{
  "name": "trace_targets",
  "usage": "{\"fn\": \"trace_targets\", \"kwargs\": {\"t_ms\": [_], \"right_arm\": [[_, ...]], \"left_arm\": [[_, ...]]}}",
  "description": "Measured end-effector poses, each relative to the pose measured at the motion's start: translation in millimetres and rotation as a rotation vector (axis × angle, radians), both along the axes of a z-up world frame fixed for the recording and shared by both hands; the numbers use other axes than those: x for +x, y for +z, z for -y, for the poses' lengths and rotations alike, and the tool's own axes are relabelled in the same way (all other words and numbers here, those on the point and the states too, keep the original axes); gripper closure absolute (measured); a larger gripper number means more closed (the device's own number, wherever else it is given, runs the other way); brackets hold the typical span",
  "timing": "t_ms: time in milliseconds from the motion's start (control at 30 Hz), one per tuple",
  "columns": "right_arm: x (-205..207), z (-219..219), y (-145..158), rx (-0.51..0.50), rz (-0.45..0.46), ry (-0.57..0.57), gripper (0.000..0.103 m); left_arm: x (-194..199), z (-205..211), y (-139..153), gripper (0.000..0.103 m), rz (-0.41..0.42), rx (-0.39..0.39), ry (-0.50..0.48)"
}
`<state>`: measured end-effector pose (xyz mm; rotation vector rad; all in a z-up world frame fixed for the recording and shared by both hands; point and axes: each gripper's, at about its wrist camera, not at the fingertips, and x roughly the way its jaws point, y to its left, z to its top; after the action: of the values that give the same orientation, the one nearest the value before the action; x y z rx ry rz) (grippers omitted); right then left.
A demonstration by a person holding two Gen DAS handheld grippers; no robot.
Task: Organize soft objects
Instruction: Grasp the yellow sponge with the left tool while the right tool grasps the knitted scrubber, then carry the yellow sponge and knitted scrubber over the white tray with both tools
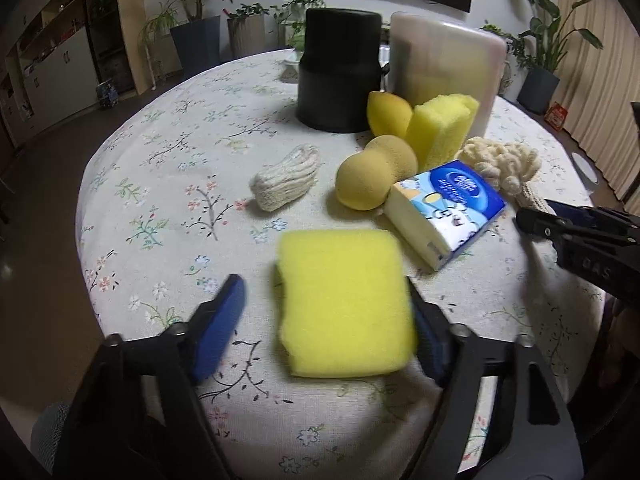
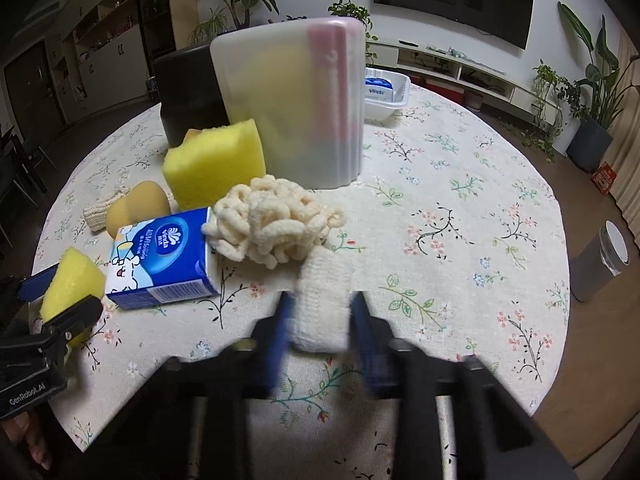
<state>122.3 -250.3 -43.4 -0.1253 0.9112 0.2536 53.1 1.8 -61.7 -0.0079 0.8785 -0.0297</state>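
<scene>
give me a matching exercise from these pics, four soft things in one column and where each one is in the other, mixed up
Things:
1. flat yellow sponge
2. cream chenille mitt
3. blue tissue pack
4. upright yellow sponge

Places:
A. leaning by the frosted container
B. between the left gripper fingers
C. lying between the flat sponge and the mitt
D. its cuff between the right gripper fingers

Pairs: 1-B, 2-D, 3-C, 4-A

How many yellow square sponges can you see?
2 out in the open: one sponge between the left gripper fingers, one leaning against the frosted bin. Something yellow inside the bin may be more.
</scene>
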Motion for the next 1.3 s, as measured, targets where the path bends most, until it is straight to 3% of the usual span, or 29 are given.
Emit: {"fn": "trace_targets", "kwargs": {"t_ms": [67, 100, 533, 767, 967, 1300], "right_arm": [[-0.3, 0.7, 0.2, 0.003, -0.003, 0.000, 0.074], [-0.6, 1.1, 0.2, 0.003, -0.004, -0.001, 0.074], [-33.5, 12.6, 24.9, 0.050, 0.001, 0.029, 0.074], [-41.7, 48.3, 38.5, 0.101, -0.041, 0.013, 0.074], [-24.6, 90.9, 55.9, 0.107, -0.013, -0.064, 0.074], [38.1, 171.8, 64.6, 0.115, -0.003, -0.212, 0.074]], "left_arm": [[-1.6, 1.3, 1.3, 0.053, 0.005, -0.008, -0.015], [-1.9, 1.7, 2.0, 0.054, 0.006, -0.010, -0.019], [-12.5, -15.3, 17.3, 0.055, -0.001, -0.088, -0.020], [-12.9, -36.9, 35.4, 0.055, -0.008, -0.124, -0.021], [5.8, -63.6, 51.2, 0.055, 0.010, -0.093, -0.004], [66.9, -116.1, 65.8, 0.055, 0.040, -0.090, 0.011]]}}
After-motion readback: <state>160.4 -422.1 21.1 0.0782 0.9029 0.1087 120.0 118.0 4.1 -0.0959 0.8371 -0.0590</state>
